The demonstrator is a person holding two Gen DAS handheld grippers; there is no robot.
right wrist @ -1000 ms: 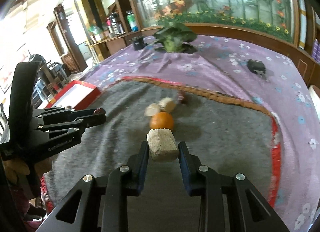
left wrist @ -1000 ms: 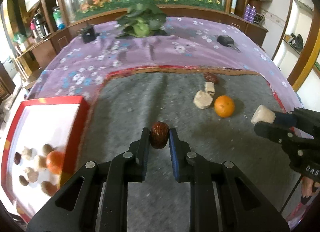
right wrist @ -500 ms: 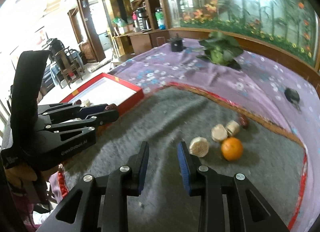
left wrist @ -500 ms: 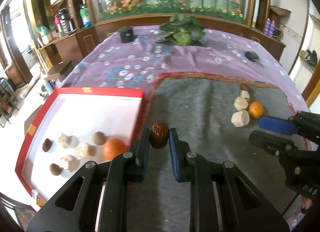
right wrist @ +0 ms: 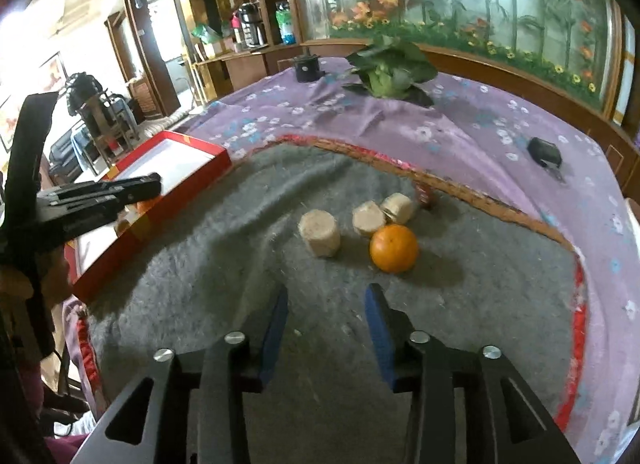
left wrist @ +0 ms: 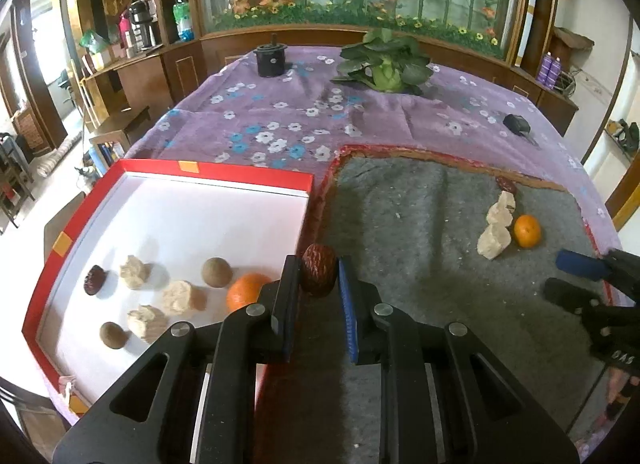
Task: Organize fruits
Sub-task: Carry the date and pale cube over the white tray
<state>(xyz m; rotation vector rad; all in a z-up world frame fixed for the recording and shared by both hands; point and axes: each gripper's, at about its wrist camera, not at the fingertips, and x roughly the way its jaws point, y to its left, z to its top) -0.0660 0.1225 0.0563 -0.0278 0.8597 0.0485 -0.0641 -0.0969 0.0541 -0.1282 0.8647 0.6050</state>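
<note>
My left gripper (left wrist: 319,276) is shut on a dark red date (left wrist: 318,275) and holds it above the right rim of the red tray (left wrist: 216,175). The tray's white floor holds an orange (left wrist: 245,291), pale chunks, brown balls and a dark date. My right gripper (right wrist: 326,296) is open and empty above the grey mat (right wrist: 240,264). Ahead of it on the mat lie three pale chunks (right wrist: 320,233), an orange (right wrist: 394,248) and a red date (right wrist: 425,197). The left gripper also shows in the right wrist view (right wrist: 150,188), over the tray (right wrist: 192,180).
The purple flowered cloth (left wrist: 304,120) covers the table. A leafy green plant (left wrist: 384,64), a black pot (left wrist: 271,60) and a small black object (left wrist: 517,124) stand on it at the back. Chairs and shelves lie beyond the left table edge.
My right gripper let go of its pale chunk onto the mat and opened wider. My left gripper carried the date left, from over the mat to the tray's rim.
</note>
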